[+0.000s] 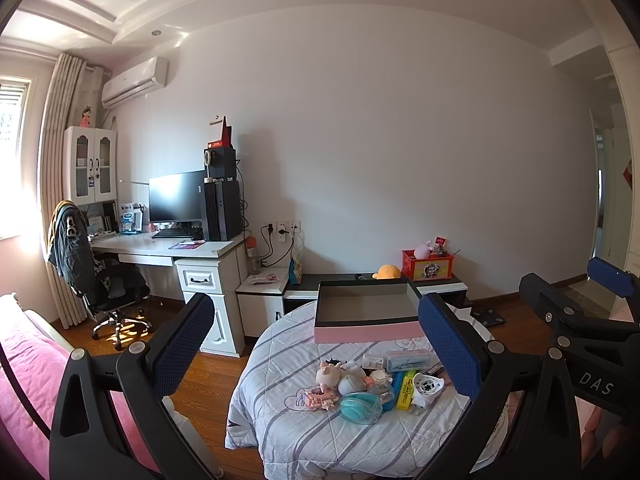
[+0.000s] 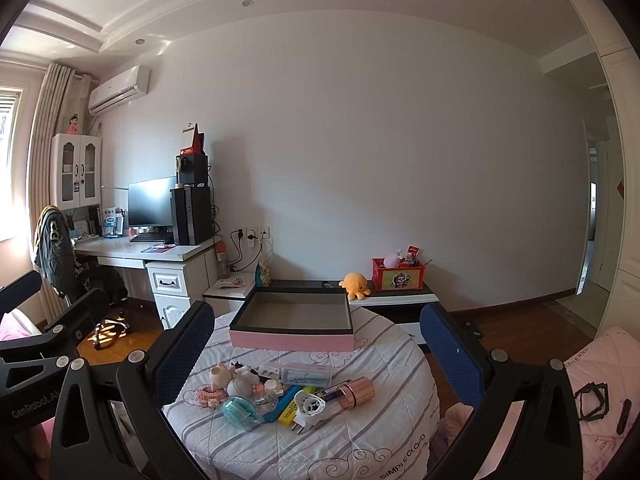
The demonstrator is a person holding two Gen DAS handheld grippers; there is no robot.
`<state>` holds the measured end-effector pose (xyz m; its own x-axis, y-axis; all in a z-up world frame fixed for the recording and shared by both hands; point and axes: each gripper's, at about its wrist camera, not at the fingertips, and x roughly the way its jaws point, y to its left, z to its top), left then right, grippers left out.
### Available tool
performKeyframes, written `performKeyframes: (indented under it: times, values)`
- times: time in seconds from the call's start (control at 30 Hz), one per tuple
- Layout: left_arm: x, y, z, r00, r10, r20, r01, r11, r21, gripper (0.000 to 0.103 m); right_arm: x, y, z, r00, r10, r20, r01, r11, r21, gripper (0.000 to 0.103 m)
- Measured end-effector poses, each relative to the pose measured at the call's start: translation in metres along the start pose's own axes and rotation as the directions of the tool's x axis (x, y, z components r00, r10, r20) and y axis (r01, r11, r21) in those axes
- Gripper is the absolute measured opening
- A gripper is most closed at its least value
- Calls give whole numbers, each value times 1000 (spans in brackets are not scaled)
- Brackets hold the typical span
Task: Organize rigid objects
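Observation:
A round table under a striped cloth point(image 1: 288, 432) point(image 2: 360, 440) carries an empty pink box with a dark rim point(image 1: 368, 312) point(image 2: 294, 320) at its far side. In front of the box lies a pile of small items: a pig figure point(image 1: 326, 374) point(image 2: 220, 376), a teal round case point(image 1: 358, 406) point(image 2: 236, 408), a yellow bar point(image 1: 406, 390) point(image 2: 290, 414), a white plug adapter point(image 1: 426, 388) point(image 2: 310, 406), a clear case point(image 1: 408, 360) point(image 2: 306, 376) and a rose-gold cylinder point(image 2: 356, 392). My left gripper point(image 1: 316, 350) and right gripper point(image 2: 316, 354) hover open above the pile, holding nothing.
A desk with monitor and computer tower point(image 1: 188, 220) point(image 2: 172, 216) and an office chair point(image 1: 100, 280) stand at the left. A low black-and-white cabinet point(image 2: 384, 296) behind the table holds an orange plush point(image 2: 356, 284) and a red box point(image 2: 398, 274). Pink bedding point(image 1: 36, 372) point(image 2: 600, 400) flanks the table.

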<state>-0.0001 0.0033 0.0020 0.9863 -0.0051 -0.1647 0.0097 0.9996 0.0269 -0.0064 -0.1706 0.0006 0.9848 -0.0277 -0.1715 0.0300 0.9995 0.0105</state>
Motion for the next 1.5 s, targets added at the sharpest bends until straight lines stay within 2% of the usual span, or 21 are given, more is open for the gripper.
performKeyframes:
  times: [1.5]
  values:
    - [3, -1, -4, 1000, -6, -11, 6, 1000, 4, 103, 2, 2, -4, 1000, 1, -8, -1, 1000, -4, 103]
